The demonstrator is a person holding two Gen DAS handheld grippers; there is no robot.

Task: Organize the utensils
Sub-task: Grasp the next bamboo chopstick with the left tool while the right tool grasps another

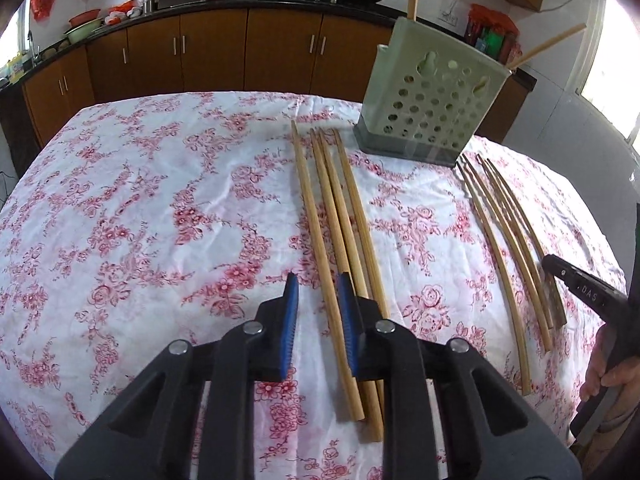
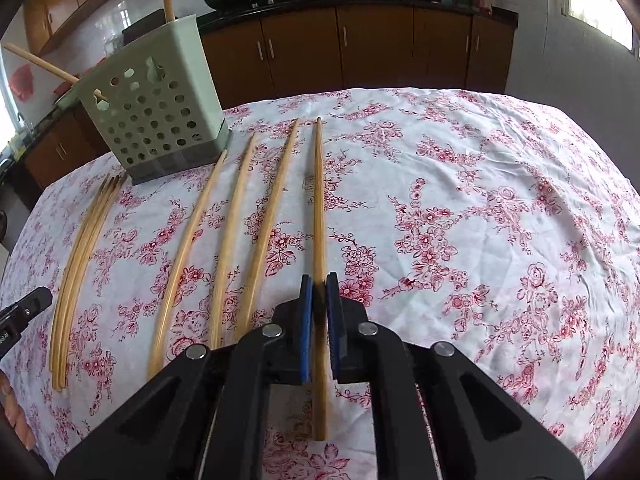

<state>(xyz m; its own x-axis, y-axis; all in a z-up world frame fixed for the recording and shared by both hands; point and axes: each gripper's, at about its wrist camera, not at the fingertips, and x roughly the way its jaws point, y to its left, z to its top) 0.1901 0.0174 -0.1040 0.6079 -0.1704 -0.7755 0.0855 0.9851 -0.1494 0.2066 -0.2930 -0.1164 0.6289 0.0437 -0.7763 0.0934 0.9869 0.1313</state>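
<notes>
Pinching the rightmost chopstick with your right gripper, while your left gripper (jaws narrow, not touching) straddles another chopstick near the holder.

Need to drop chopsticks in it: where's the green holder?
The holder stands at the table's far edge, between the two chopstick groups: upper right in the left wrist view, upper left in the right wrist view.
</notes>
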